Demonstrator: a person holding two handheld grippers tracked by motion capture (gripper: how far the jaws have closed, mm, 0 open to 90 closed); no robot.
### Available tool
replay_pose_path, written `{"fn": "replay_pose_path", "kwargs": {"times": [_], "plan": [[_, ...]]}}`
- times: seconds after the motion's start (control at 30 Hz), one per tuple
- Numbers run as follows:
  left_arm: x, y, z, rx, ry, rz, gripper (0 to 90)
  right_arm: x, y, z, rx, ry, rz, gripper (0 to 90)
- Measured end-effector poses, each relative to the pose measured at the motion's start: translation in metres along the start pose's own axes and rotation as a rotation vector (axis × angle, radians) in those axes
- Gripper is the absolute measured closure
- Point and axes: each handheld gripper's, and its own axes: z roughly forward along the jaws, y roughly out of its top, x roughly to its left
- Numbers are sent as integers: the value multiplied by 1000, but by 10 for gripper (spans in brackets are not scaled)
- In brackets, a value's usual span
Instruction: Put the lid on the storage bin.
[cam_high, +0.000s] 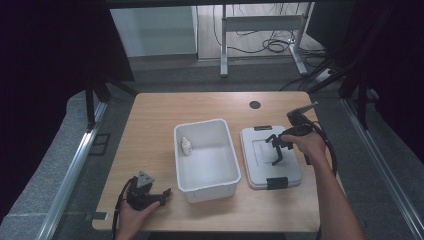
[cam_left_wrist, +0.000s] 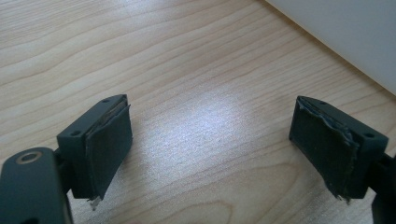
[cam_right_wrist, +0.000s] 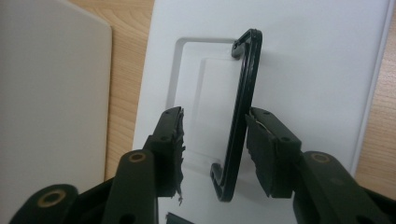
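Centrally on the wooden table (cam_high: 150, 130) stands a white open bin (cam_high: 206, 159), and everything else is placed here against it. Inside the bin, against its left wall toward the far end, a small white bottle (cam_high: 185, 146) stands upright; the remaining floor of the bin is bare white. Any label or writing on the bottle is too small to read, and no lettering can be made out on the bin either.

Just right of the bin, apart from it by a narrow strip of wood, lies a flat white lid (cam_high: 270, 156) with black clips at its near and far edges and a recessed panel in its middle. A black handle (cam_right_wrist: 239, 116) is raised out of that recess. The right gripper (cam_high: 276, 149) hangs over the lid with its jaws parted around the handle: in the right gripper view the handle bar sits against the right pad while the left pad stands clear of it, so the jaws are not clamped.

Left of the bin and nearer the person, the left gripper (cam_high: 145, 192) rests low over bare wood, released, its jaws (cam_left_wrist: 210, 149) spread wide with nothing between them. The bin's wall is cut off at the upper right corner of the left gripper view.
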Motion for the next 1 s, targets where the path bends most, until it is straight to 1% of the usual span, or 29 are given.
{"fn": "replay_pose_path", "kwargs": {"times": [0.07,0.13,0.2,0.27,0.43,0.5,0.6,0.63,0.7,0.83,1.0], "plan": [[0,0,0,0,0,0,130,-1,1,2,3,-4,3,597],[0,0,0,0,0,1,130,-4,4,6,15,-18,14,640],[0,0,0,0,-1,0,129,-5,5,7,17,-23,12,647],[0,0,0,0,-2,2,129,-7,5,11,38,-40,19,675],[0,0,0,1,-1,2,129,-7,6,16,58,-38,27,713],[0,0,0,1,-1,2,128,-6,6,19,67,-41,24,748],[0,0,0,0,-1,2,128,-4,7,22,76,-55,31,809],[0,0,0,0,-1,2,129,-4,7,23,78,-53,37,826],[0,0,0,1,-1,2,128,-4,7,23,77,-52,54,838],[0,0,0,0,-1,2,129,-8,6,23,74,-36,87,847],[0,0,0,1,-1,2,129,-7,5,21,65,-39,92,851]]}}
